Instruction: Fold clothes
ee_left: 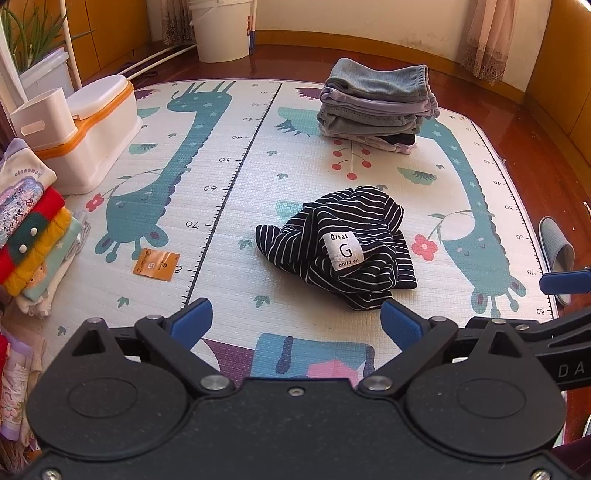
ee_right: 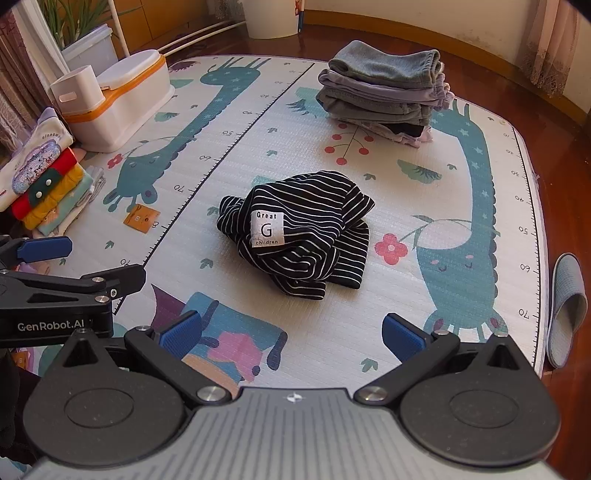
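Left wrist view has my left gripper (ee_left: 297, 323) spread wide and empty just near of the striped garment (ee_left: 343, 247), and my right gripper (ee_right: 291, 334) gapes empty too. That heap is crumpled mid-mat (ee_right: 424, 206), white label up, so I risk pinching several layers at once.

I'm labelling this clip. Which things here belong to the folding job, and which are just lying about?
Job:
crumpled black white-striped garment
grey-purple folded stack
colourful folded pile
open left tool
open right tool

Lying about:
orange card
white-orange plastic box
grey slipper
white bucket
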{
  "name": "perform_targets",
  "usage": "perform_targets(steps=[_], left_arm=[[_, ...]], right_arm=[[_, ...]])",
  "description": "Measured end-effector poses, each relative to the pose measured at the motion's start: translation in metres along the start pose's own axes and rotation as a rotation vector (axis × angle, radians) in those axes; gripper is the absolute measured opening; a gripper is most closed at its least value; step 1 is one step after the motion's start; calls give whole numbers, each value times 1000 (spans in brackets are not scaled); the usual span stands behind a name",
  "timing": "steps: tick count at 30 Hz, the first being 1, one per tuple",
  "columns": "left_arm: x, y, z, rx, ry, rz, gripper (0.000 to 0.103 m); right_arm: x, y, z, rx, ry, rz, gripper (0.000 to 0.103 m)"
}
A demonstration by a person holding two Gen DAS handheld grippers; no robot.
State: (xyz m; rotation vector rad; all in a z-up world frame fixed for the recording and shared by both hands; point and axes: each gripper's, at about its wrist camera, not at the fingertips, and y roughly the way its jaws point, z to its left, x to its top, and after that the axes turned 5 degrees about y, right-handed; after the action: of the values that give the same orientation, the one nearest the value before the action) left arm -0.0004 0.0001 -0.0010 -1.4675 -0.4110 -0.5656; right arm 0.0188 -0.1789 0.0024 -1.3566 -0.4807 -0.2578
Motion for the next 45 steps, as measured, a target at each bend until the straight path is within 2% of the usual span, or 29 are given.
perform_targets(steps=[3, 7, 15, 45], left_arm=[[1, 1, -4, 8, 6, 15, 99], [4, 2, 3, -24, -18, 23, 99], [-3, 3, 7, -34, -25, 14, 99], [-4, 3, 7, -32, -21, 18, 99]], right_arm=[[1, 0, -1, 1, 5, 2, 103], [-2, -1, -2, 3, 9, 2, 103], [0, 1, 0, 3, 6, 6, 103], [-1, 3, 0, 5, 4, 13, 103]])
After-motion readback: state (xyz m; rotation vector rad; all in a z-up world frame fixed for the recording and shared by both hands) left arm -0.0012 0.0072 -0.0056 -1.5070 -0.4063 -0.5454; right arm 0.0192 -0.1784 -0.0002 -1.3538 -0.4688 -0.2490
